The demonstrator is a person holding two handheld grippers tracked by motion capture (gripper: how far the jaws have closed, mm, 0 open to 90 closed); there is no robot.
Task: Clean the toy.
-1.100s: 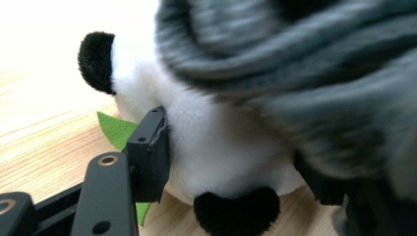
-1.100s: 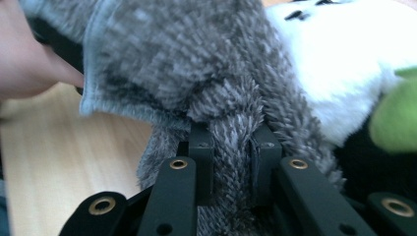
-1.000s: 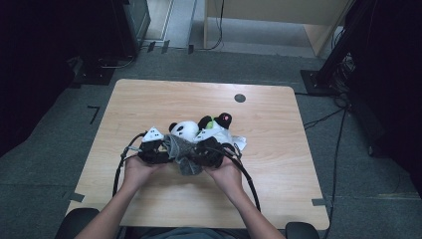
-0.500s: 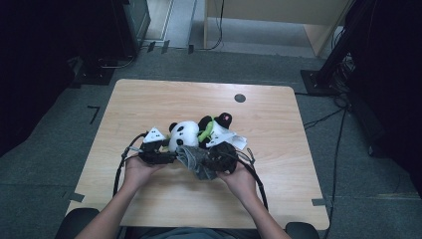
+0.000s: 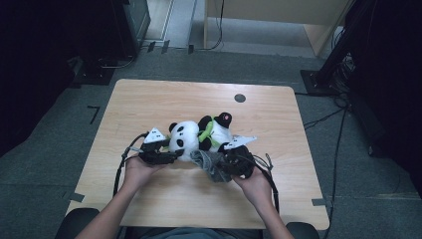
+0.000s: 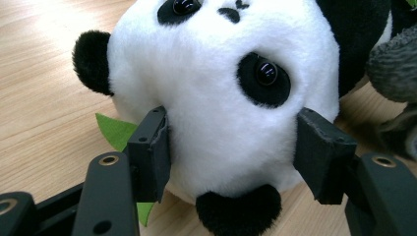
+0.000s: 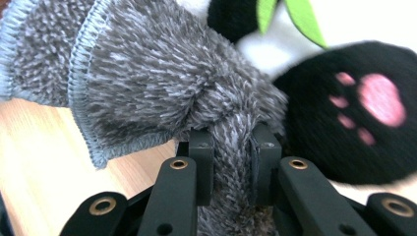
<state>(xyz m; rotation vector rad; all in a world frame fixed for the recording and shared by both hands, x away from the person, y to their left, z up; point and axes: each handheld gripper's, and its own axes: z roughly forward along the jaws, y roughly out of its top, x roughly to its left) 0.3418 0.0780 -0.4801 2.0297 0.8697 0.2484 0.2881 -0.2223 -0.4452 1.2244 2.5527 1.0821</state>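
Note:
A black-and-white panda plush (image 5: 199, 135) with green felt leaves lies in the middle of the wooden table (image 5: 149, 104). My left gripper (image 5: 171, 155) holds its white head (image 6: 221, 88), one pad pressed into each side, as the left gripper view (image 6: 236, 147) shows. To the right, my right gripper (image 5: 226, 162) is shut on a bunched grey fluffy cloth (image 5: 209, 163). In the right gripper view the cloth (image 7: 147, 73) fans out above the shut gripper (image 7: 231, 147). A black paw with pink pads (image 7: 359, 108) lies just behind it.
A small black round cap (image 5: 240, 98) sits in the tabletop near the far edge. Cables trail from both grippers toward the near table edge. A green leaf (image 6: 115, 132) pokes out under the panda's head. Dark furniture and cables stand on the floor around the table.
My right gripper has pulled the grey cloth to the right, off the panda's head. More of the white head shows now. The left gripper has kept still.

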